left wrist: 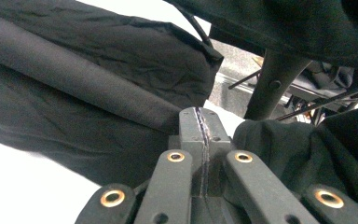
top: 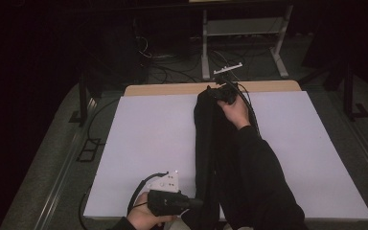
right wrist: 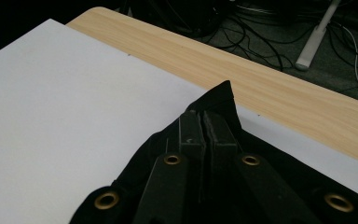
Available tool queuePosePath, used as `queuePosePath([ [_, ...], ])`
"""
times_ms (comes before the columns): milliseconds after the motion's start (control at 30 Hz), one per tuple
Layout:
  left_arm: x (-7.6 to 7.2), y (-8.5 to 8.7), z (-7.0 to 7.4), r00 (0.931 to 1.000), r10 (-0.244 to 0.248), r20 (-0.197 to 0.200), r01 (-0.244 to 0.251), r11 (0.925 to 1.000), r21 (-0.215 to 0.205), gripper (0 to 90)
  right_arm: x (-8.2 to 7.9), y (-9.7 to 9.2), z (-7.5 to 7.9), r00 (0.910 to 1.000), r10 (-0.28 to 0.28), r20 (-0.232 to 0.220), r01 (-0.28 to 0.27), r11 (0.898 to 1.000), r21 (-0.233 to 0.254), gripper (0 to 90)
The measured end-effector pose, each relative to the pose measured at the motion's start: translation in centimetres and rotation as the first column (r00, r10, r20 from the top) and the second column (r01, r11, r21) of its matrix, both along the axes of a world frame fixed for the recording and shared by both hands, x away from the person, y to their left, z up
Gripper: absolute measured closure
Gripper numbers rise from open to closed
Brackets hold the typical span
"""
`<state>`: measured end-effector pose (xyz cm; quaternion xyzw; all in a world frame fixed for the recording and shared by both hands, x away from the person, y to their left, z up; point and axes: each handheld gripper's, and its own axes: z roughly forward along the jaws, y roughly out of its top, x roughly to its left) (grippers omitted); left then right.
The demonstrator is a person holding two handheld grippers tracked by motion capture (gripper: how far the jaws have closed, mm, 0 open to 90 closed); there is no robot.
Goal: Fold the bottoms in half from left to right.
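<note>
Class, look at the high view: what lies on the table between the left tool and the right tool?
The black cloth stretches between them in a long band, pinched by the left tool at the near end and by the right tool at the far end.

The cloth (top: 206, 143) was plain black, without pattern. The tabletop (top: 143, 143) was covered in white, with a pale wood-grain strip (right wrist: 270, 74) along its far edge. Both tools, left (left wrist: 200, 126) and right (right wrist: 204, 126), were black (their rivets brass-coloured); the left tool's plate (top: 171, 182) was light grey. The sleeve (top: 263, 182) was black.
</note>
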<state>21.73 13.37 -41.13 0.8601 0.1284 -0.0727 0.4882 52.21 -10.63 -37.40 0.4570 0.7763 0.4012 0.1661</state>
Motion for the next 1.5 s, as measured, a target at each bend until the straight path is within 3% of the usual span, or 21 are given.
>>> queuePosePath([
  [900, 0.5, -4.3, 0.3, 0.9986, -0.052, -0.010, 0.052, 0.9986, -0.008, 88.8, 0.3, -3.6, -0.8, 0.9997, 0.006, -0.022, -0.006, 1.000, -0.012, 85.8],
  [1133, 0.6, -5.6, 0.5, 0.9980, -0.057, -0.028, 0.057, 0.9983, 0.008, 88.8, 0.5, -4.7, -0.8, 0.9996, 0.011, -0.026, -0.011, 1.000, -0.004, 85.8],
  [1500, 0.6, -7.8, 0.4, 0.9986, -0.035, -0.041, 0.034, 0.9993, -0.013, 88.8, 0.8, -7.1, -0.8, 0.9994, 0.010, -0.034, -0.009, 0.999, 0.041, 85.8],
])
